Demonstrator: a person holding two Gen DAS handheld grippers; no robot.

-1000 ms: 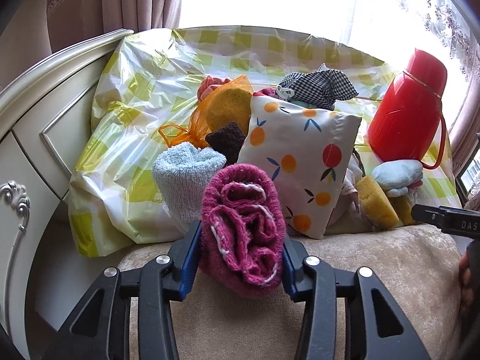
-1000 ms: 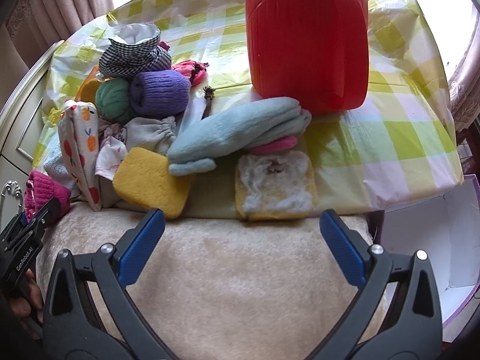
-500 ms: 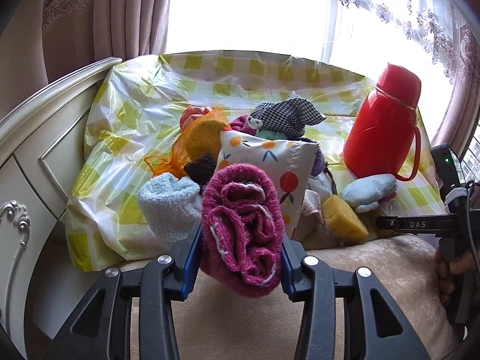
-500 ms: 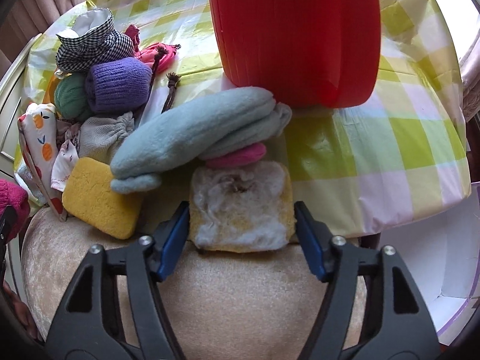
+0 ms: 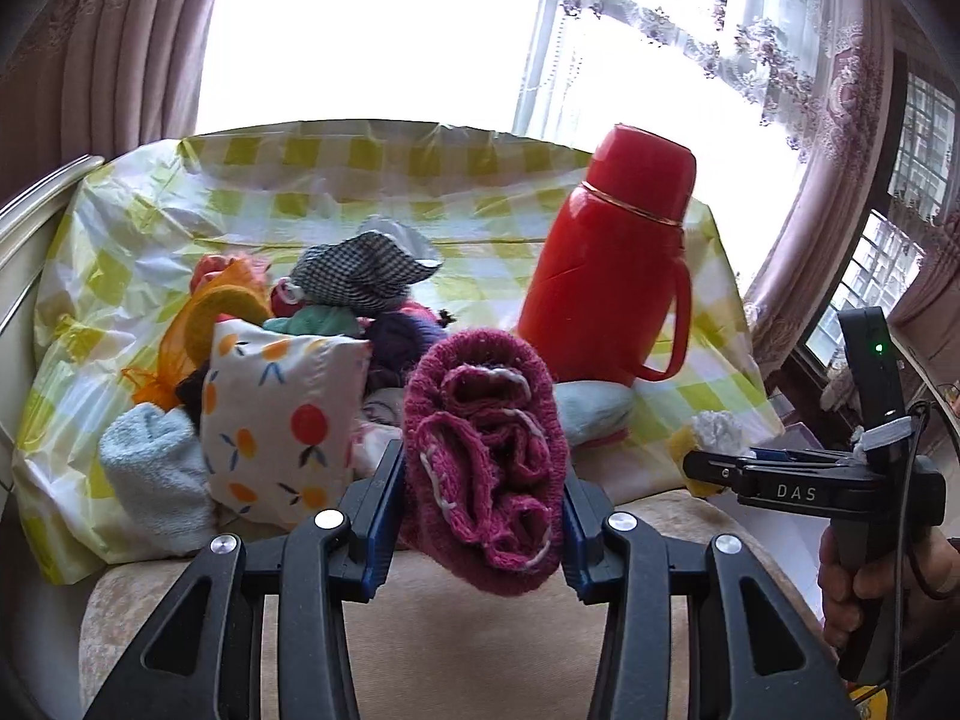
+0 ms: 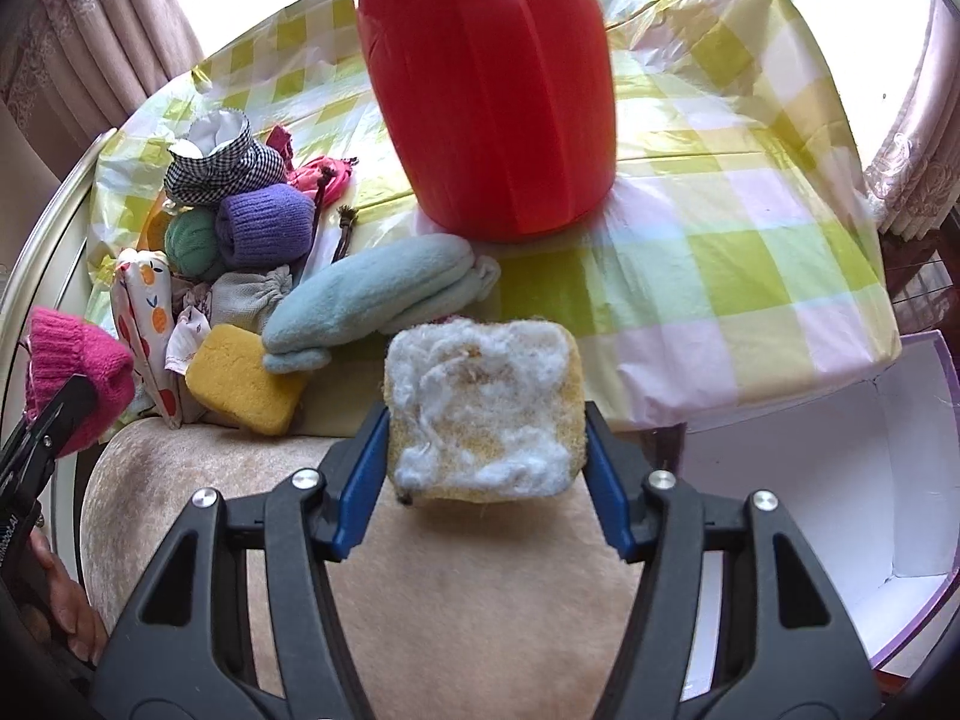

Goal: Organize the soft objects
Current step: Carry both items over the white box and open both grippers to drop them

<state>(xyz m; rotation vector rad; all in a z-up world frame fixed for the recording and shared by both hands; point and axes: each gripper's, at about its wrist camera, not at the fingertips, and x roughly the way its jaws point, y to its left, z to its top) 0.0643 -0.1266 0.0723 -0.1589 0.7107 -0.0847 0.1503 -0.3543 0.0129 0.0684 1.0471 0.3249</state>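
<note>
Square yellow sponge with white fluffy top (image 6: 483,408) at frame middle, squeezed in right gripper (image 6: 483,450); jaws just closing. Rolled dark-pink knitted sock (image 5: 483,468) low middle, pinched by left gripper (image 5: 480,516), pointing downward. Red plastic flask (image 6: 489,84) top cut off.

Red flask (image 6: 486,90) and soft pile (image 6: 240,240) crowd the tablecloth (image 6: 750,252).

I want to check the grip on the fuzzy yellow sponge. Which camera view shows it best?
The right wrist view: the fuzzy yellow sponge fills the centre, pinched between the right hand-held gripper pads. The left wrist view shows only a small corner behind that gripper, seen from the side.
</note>
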